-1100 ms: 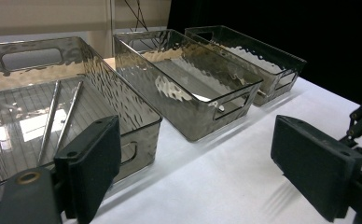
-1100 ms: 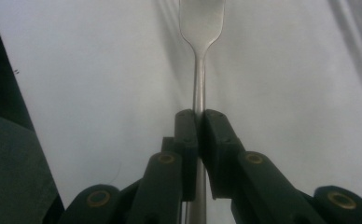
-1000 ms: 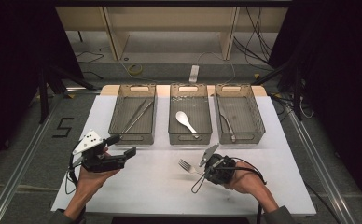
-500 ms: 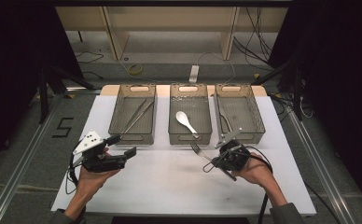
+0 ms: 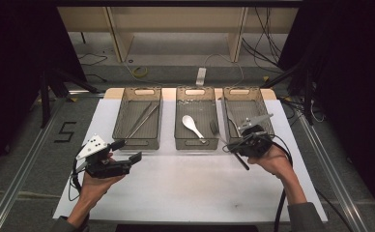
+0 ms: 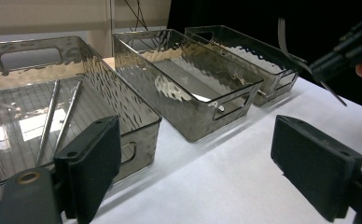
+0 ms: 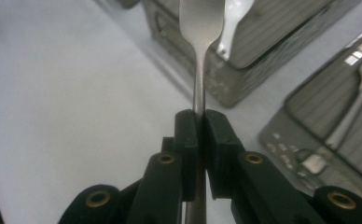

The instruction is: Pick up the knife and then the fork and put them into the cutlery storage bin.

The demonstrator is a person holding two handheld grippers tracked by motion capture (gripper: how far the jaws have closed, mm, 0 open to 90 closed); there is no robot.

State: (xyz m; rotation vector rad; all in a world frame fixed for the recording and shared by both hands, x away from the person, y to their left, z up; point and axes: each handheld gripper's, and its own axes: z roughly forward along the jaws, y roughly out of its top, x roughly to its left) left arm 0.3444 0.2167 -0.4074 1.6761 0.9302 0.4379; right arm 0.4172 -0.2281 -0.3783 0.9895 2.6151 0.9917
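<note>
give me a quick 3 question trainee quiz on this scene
1. True or false: the right gripper has its jaws shut on a fork.
2. Which bin holds the white spoon: A left, B middle, C right?
3. What lies in the left bin?

Key: 1 true. 2 B, the middle bin. 3 two thin metal sticks, perhaps chopsticks.

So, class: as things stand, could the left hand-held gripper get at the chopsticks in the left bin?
Probably yes. The left hand-held gripper hovers open just in front of the left bin, which has no lid, and nothing lies over the chopsticks. Its front wall means reaching in from above.
</note>
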